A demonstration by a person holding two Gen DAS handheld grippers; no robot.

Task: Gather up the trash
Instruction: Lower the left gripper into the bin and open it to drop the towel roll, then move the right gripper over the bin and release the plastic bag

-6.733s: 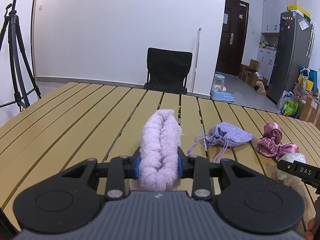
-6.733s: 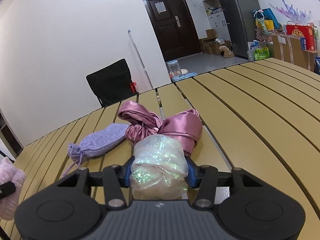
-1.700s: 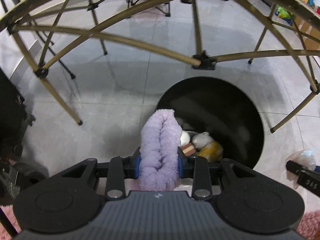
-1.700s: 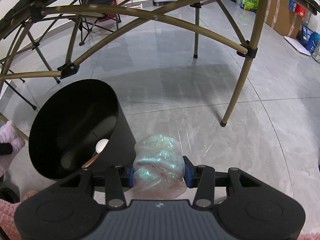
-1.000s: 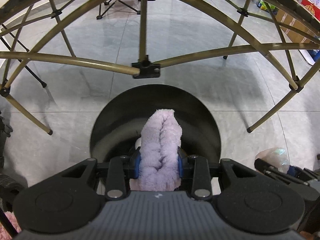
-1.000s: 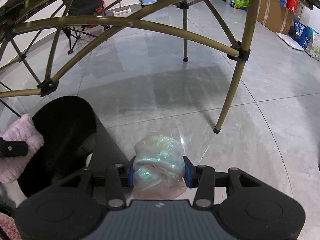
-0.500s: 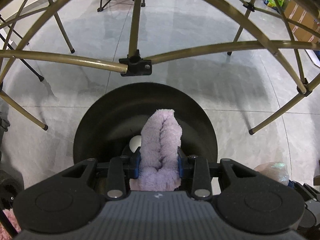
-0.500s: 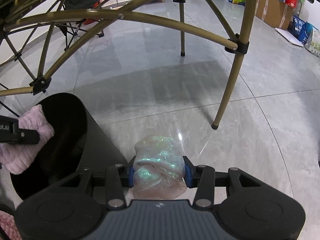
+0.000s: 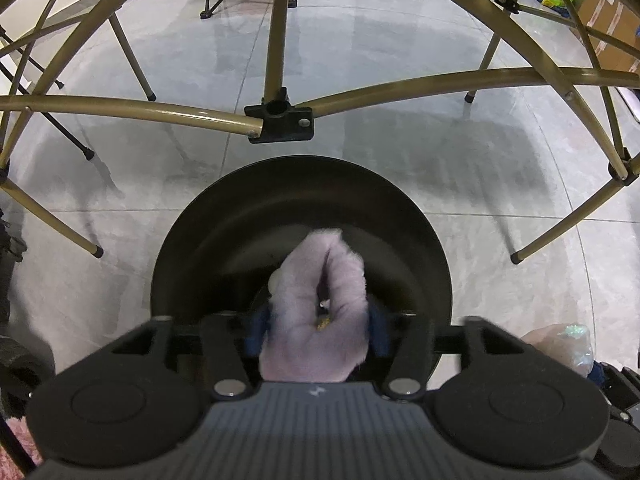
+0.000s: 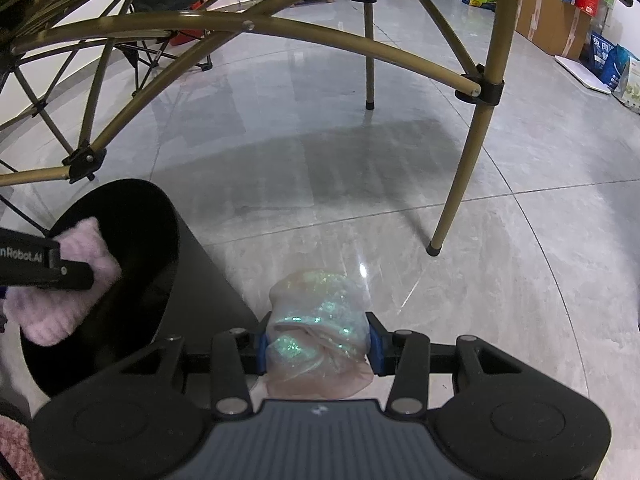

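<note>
left claw (image 9: 318, 326) just opening, fuzzy pink cloth (image 9: 316, 312) loose over black bin (image 9: 240, 208) | right claw (image 10: 318, 346) clamps glittery bag (image 10: 320, 320) | next: center over bin before release

One black bin (image 9: 224, 216), one fluffy pink cloth (image 9: 316, 320), one glittery bag (image 10: 320, 320) — two claws.

- The left hand-held gripper (image 9: 318, 330) pointed steeply downward, and its jaws had just been opening.
- A fluffy pink cloth (image 9: 316, 320) sat between the spread blue pads (image 9: 256, 330), motion-blurred; whether the pads touched it could not be told.
- The right hand-held gripper (image 10: 318, 344) also pointed steeply downward, to the right of the left one.
- Its jaws were clamped on a glittery translucent bundle (image 10: 318, 320), one pad pressing on either side.
</note>
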